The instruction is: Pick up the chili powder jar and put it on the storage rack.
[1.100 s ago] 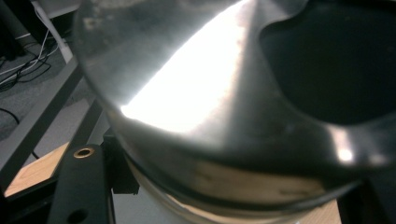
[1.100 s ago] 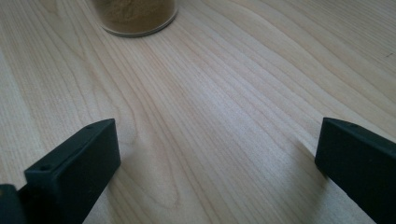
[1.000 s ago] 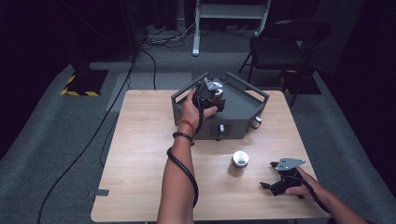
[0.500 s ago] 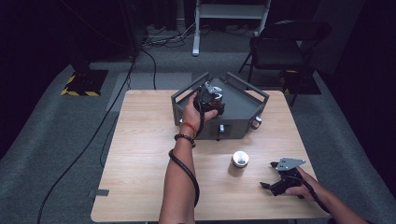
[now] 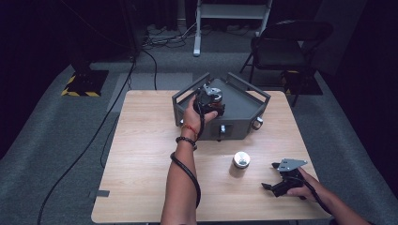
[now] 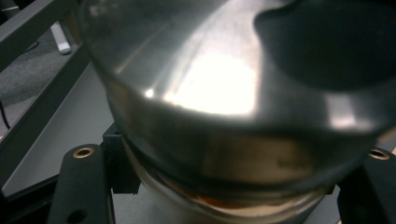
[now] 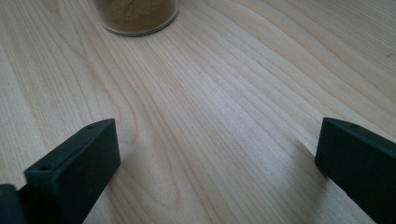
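On the far middle of the desk point(image 5: 141, 154) stands a grey metal tray point(image 5: 244, 110) with raised rails, and the left gripper point(image 5: 209, 101) is held over its left part, the person's left hand point(image 5: 195, 117) wrapped around it and a black cable running back along the forearm. Its jaws are closed on a jar with a shiny metal lid point(image 6: 224, 93); in the left gripper view the lid bulges close to the lens, a strip of glass showing beneath it, and the two black jaws stand on either side of the jar, pressed against it, with the tray's grey floor and rail behind. To the right and nearer, a second small jar point(image 5: 241, 160) with a silvery lid stands alone on the bare wood, apart from the tray. Farther right, at the near right corner, the right gripper point(image 5: 277, 185) rests low on the desk in the person's right hand point(image 5: 307, 187), its jaws spread wide with nothing between them; its own view shows wood grain between the jaws and the base of the small jar beyond.
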Available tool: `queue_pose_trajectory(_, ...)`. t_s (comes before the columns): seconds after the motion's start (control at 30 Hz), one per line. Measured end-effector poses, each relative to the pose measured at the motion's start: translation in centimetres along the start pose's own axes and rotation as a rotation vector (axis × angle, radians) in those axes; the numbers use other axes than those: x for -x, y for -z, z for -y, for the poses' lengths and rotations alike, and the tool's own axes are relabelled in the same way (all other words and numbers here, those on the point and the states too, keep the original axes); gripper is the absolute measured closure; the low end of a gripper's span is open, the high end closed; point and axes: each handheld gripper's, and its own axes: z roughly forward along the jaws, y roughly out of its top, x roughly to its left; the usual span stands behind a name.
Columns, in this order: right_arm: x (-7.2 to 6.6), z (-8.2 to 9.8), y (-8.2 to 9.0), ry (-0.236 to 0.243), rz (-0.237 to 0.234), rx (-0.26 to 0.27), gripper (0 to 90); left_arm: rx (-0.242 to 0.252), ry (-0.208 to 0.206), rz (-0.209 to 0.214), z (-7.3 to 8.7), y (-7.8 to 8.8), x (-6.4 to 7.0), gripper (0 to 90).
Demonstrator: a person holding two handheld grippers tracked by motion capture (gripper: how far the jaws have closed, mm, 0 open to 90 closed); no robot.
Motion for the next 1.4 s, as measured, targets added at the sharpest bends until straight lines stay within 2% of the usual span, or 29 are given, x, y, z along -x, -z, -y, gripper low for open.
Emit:
queue_pose_trajectory(0.27, 0.0, 0.0, 0.0, 0.000, 0.000, 0.000, 0.0, 0.023, 0.014, 0.004, 0.6, -0.4, -0.1, 29.4)
queue_pose_trajectory(0.33, 0.0, 0.0, 0.0, 0.000, 0.000, 0.000, 0.0, 0.026, 0.026, 0.008, 0.6, -0.4, -0.2, 19.8)
queue_pose_trajectory(0.37, 0.0, 0.0, 0.0, 0.000, 0.000, 0.000, 0.0, 0.020, 0.022, 0.003, 0.5, -0.4, -0.2, 19.8)
queue_pose_trajectory(0.4, 0.0, 0.0, 0.0, 0.000, 0.000, 0.000, 0.0, 0.014, 0.017, -0.004, 0.4, -0.4, -0.1, 12.8)
queue_pose_trajectory(0.43, 0.0, 0.0, 0.0, 0.000, 0.000, 0.000, 0.0, 0.012, 0.015, -0.011, 0.4, -0.4, 0.0, 12.8)
queue_pose_trajectory(0.5, 0.0, 0.0, 0.0, 0.000, 0.000, 0.000, 0.0, 0.029, 0.010, -0.035, 0.6, -0.3, 0.5, 5.4)
queue_pose_trajectory(0.6, 0.0, 0.0, 0.0, 0.000, 0.000, 0.000, 0.0, 0.050, 0.013, -0.037, 0.8, 0.1, 0.4, 2.2)
queue_pose_trajectory(0.83, 0.0, 0.0, 0.0, 0.001, 0.000, 0.000, 0.0, 0.105, -0.001, -0.030, 0.4, 1.7, 0.5, 1.8)
queue_pose_trajectory(1.1, 0.0, 0.0, 0.0, 0.001, 0.000, -0.001, 0.0, 0.173, -0.023, 0.005, 0.0, 4.0, 0.8, 1.3)
queue_pose_trajectory(1.27, 0.0, 0.0, 0.0, 0.001, 0.000, 0.000, 0.0, 0.201, -0.070, 0.014, -0.2, 5.2, 1.3, 1.0)
queue_pose_trajectory(1.4, 0.0, 0.0, 0.0, 0.001, 0.000, 0.000, 0.0, 0.221, -0.093, 0.018, -0.2, 6.2, 1.8, 0.8)
